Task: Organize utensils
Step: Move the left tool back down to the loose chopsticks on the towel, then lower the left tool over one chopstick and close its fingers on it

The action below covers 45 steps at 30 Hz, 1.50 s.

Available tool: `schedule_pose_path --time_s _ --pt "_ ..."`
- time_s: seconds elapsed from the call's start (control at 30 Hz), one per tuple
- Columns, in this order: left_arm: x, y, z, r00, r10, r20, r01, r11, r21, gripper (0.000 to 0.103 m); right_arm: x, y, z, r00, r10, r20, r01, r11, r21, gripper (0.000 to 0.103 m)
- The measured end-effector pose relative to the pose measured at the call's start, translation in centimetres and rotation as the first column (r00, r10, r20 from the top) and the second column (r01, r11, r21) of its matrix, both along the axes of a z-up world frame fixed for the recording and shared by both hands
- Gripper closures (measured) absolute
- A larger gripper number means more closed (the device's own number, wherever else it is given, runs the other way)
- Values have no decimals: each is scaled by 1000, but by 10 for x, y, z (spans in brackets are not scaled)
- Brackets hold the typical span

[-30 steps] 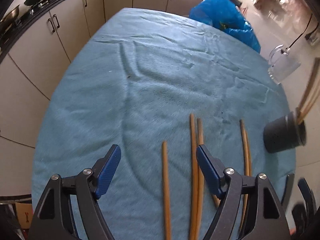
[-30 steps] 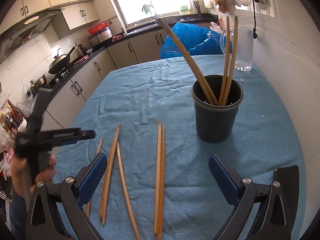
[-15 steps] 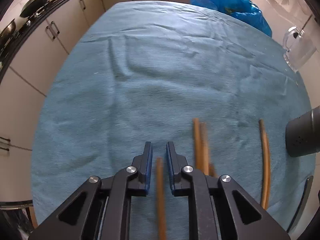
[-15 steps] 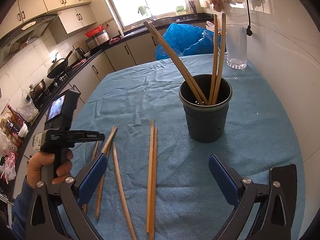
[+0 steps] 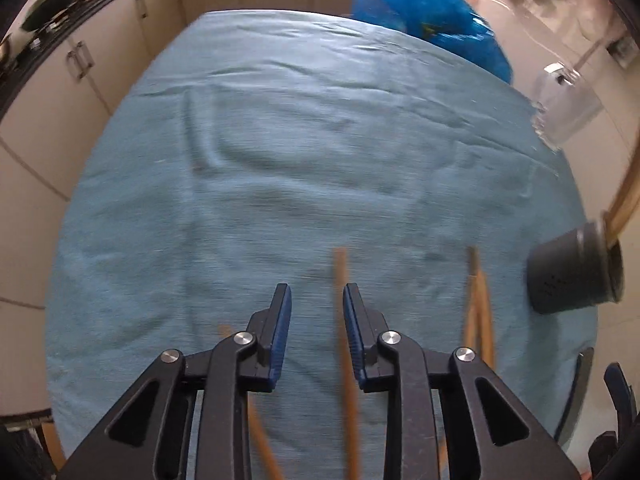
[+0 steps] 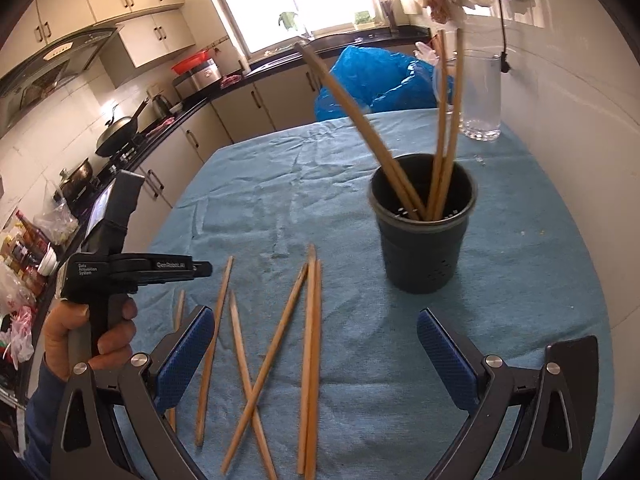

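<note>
My left gripper (image 5: 315, 289) was shut on one chopstick a moment ago. Now its two blue fingers are a little way apart and nothing is held between them. One blurry stick (image 5: 345, 344) shows low in the middle of the left view, close by the right-hand finger, but it looks like it lies on the cloth. In the right view, that gripper is up in the air at the left edge with no stick in it. So I think the grab slipped, and I will have to try again.

The loose chopsticks (image 6: 312, 340) have moved too. They lie at the bottom middle of the right view, and one crossed stick (image 6: 276, 344) now lies slanted over another. That makes a clean pick harder. A lone stick would be easier to take first.

My right gripper (image 6: 316, 314) is wide open and holds nothing.

The black cup (image 6: 420, 256) stands on the blue cloth (image 6: 540, 280), right of the middle, and it already has a few tall sticks (image 6: 440, 120) in it. These lean out, so a new one could bump them.

A glass jug (image 6: 480, 96) and a blue bag (image 6: 376, 76) sit far back, out of my way.
</note>
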State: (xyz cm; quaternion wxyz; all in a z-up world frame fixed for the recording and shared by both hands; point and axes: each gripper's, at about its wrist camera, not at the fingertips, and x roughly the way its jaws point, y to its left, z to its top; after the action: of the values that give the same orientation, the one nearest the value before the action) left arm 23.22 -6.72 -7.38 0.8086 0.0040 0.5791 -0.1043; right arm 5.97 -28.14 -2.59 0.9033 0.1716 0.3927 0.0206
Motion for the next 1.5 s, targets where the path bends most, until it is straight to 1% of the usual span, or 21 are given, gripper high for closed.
schedule_pose_path --time_s 0.1,0.23,0.33,0.47,0.53,0.7,0.83,0.93,1.07,1.23,1.3,1.37,1.4,1.5 --pt "-9 -26 1 997 -82 5 82 996 -20 76 -3 -14 4 999 -43 10 43 999 13 0" --pt "-19 -51 -5 984 -179 -8 179 984 -7 76 -5 -27 6 997 -76 14 76 997 29 0" --pt "-27 -67 -9 974 -224 -15 225 974 3 76 -8 -31 5 997 -83 13 82 996 36 0" --pt "-30 -80 -18 968 -247 -35 248 969 25 76 -7 -33 4 997 -80 10 79 996 40 0" --pt "-30 -88 -23 967 -251 -45 252 967 27 76 -8 -34 4 997 -78 9 77 996 40 0" --pt "-33 -94 -18 965 -261 -34 262 965 25 76 -11 -36 4 997 -82 10 82 996 36 0" --pt "-36 -86 -7 967 -255 -24 255 967 11 76 -12 -37 5 996 -88 16 88 995 37 0" --pt "-41 -81 -2 963 -268 -24 268 963 -9 76 -12 -35 5 996 -85 13 84 996 43 0" --pt "-44 -90 -6 958 -285 -38 284 959 -8 76 -12 -32 5 997 -76 14 75 996 38 0" --pt "-41 -99 -16 962 -272 -39 273 962 29 76 -14 -33 6 997 -78 17 77 996 36 0" --pt "-34 -101 -18 968 -249 -17 250 967 55 83 -14 -34 5 997 -82 17 81 996 38 0" --pt "-26 -102 -20 974 -226 -8 226 972 62 88 -15 -36 5 996 -87 16 86 995 41 0" --pt "-21 -100 -20 978 -210 -4 210 976 57 94 -15 -36 5 996 -87 15 87 995 42 0" --pt "-12 -90 -21 984 -177 -2 177 984 36 96 -15 -37 4 996 -87 12 87 995 44 0"
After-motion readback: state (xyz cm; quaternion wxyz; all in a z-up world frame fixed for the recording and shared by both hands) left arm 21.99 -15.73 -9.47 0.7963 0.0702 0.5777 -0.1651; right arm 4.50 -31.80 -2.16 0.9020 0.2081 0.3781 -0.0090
